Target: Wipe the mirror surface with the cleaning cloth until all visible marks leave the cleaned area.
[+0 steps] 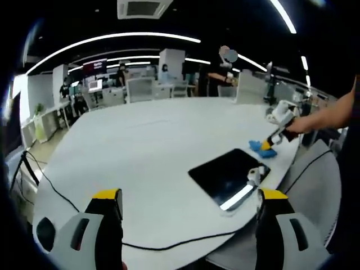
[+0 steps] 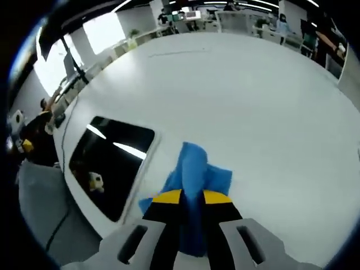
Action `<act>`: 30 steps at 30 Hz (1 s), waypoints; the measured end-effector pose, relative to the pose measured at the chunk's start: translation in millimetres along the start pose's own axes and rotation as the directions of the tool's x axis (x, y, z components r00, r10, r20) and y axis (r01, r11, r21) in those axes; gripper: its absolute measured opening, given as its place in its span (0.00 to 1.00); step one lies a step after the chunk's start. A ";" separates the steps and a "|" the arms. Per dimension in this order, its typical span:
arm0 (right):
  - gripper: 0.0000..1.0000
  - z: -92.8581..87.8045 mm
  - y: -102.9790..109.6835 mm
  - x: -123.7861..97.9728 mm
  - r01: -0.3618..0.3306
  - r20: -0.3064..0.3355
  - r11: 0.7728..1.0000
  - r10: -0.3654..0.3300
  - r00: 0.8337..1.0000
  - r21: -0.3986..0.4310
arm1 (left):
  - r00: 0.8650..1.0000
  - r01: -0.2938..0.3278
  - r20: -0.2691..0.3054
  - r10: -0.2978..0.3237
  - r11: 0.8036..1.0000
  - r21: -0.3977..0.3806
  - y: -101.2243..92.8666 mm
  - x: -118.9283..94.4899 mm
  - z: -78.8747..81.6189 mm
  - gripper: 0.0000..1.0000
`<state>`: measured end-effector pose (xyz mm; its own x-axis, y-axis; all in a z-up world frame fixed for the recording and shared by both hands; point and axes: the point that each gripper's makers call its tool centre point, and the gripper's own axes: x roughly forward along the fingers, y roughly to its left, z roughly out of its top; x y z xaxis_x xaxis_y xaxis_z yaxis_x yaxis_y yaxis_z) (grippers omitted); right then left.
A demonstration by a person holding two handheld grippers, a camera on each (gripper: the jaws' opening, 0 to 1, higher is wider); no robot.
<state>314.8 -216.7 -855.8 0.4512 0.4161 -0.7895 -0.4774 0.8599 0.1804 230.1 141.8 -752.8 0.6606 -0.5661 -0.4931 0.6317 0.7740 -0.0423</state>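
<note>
The right tool [image 2: 192, 198] is clenched on the blue cleaning cloth [image 2: 197, 174], its jaws pressed against the fabric, which bunches on the white counter [image 2: 247, 95]. The mirror [image 2: 109, 163] lies flat at ten o'clock of the cloth, just beside it. The left tool [image 1: 190, 198] hangs spread wide, grasping nothing, above the counter's near edge.

Crumpled blue cloth [image 2: 194, 180] beside flat dark mirror [image 2: 109, 163].

A white table [image 1: 140, 146] carries a dark mirror [image 1: 230, 175] and a black cable [image 1: 169, 243].
</note>
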 end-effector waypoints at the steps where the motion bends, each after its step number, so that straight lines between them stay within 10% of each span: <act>1: 0.36 5.1 -0.3 -8.1 -0.006 0.033 0.998 0.008 0.999 -0.063 | 1.000 0.012 -0.010 -0.012 0.999 0.030 -1.8 -4.9 -0.7 1.00; 5: 0.59 28.0 -9.8 -53.1 0.020 0.172 0.978 0.016 0.985 -0.210 | 0.998 -0.057 -0.001 0.057 0.997 -0.055 31.1 -31.8 2.4 1.00; 9: 0.64 41.8 -23.4 -95.2 0.023 0.283 0.996 0.003 0.959 -0.090 | 0.985 -0.163 0.029 0.168 0.979 -0.124 68.7 -47.9 9.3 1.00; 12: 0.36 39.0 -21.5 -122.3 0.005 0.342 0.998 0.018 0.940 -0.066 | 0.980 -0.181 0.057 0.191 0.973 -0.145 69.2 -54.5 17.0 1.00; 16: 0.34 23.1 -23.5 -134.7 0.073 0.348 0.993 -0.036 0.937 -0.094 | 0.969 -0.199 0.107 0.221 0.961 -0.190 60.6 -54.8 28.6 1.00; 21: 0.81 19.4 -25.8 -138.1 0.125 0.407 0.992 -0.106 0.907 -0.021 | 0.971 -0.205 0.091 0.221 0.965 -0.165 47.8 -42.1 24.0 1.00; 30: 1.00 -12.9 -31.5 -131.7 0.138 0.380 0.990 -0.128 0.916 0.001 | 0.979 -0.183 0.062 0.193 0.974 -0.136 43.8 -31.1 10.0 1.00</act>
<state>260.6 -302.3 -765.1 0.7609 0.3834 -0.5235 -0.4100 0.9094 0.0701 241.3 190.4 -730.7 0.7936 -0.4227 -0.4376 0.4392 0.8957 -0.0688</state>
